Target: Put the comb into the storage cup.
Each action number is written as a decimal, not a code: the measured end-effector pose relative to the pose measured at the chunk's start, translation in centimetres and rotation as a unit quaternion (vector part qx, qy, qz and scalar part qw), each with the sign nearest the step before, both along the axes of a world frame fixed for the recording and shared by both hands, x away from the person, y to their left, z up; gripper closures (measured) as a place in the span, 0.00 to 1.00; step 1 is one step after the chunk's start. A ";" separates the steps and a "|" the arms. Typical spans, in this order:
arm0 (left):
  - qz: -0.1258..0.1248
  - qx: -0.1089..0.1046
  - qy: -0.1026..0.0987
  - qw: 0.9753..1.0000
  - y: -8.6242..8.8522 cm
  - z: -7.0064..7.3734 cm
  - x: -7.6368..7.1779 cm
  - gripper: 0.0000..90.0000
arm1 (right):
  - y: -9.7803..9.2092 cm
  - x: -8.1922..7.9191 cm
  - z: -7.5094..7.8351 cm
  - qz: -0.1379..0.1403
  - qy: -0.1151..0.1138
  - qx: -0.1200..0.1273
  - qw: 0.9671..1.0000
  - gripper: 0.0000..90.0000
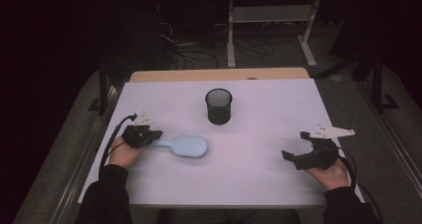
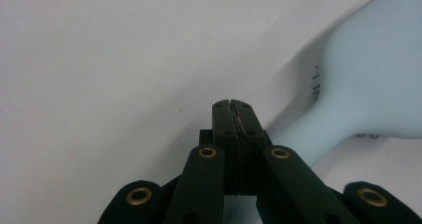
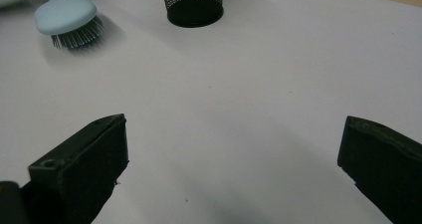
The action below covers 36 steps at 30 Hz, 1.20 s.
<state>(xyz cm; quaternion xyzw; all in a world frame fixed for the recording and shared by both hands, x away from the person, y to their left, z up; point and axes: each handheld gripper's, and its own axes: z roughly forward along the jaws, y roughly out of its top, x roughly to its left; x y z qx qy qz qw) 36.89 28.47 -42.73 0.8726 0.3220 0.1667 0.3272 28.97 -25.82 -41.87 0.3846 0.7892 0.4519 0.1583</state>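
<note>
Pale blue on the near-left of the bench (image 1: 259,174) — a hairbrush (image 1: 186,146), flat, bristles down, handle pointing off to the left edge. Well short of the black mesh cup (image 1: 218,106), which stands upright and empty-looking farther back, near the middle.

Over to the left tool (image 1: 158,133) — right at the handle's end, low to the surface. Seen along its own length, left tool (image 2: 232,104) with jaws pressed together, barely a seam at the tips, and the hairbrush (image 2: 368,84) handle running in just beside and under them. Hard to say whether any of that handle is pinched farther down.

Right tool (image 1: 295,145) parked on the near-right, well apart from everything, jaws spread wide, nothing between them. From its own camera: right tool (image 3: 234,149) over bare bench, hairbrush (image 3: 67,15) and mesh cup (image 3: 193,0) far off at the top.

Early days, by the look of it. Reached for, yes; not yet lifted, not carried, not in the cup. Left to do, at a guess: a sure grip on the handle, a lift, a short trip back and right, then down into the mesh.
</note>
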 end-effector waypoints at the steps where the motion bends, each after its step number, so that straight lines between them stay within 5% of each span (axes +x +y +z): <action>1: -0.001 0.002 0.000 1.000 0.0 0.0 -0.1 1.00 | 0.0 0.0 0.0 0.000 0.000 -0.001 1.000 0.00; 25: -0.031 0.042 0.016 0.999 -0.3 0.7 -1.6 1.00 | 0.1 0.0 0.0 0.000 0.002 -0.001 1.000 0.00; 36: -0.077 0.061 0.030 0.995 -0.6 1.9 -2.3 1.00 | 0.1 0.1 -0.1 0.000 0.004 -0.002 1.000 0.00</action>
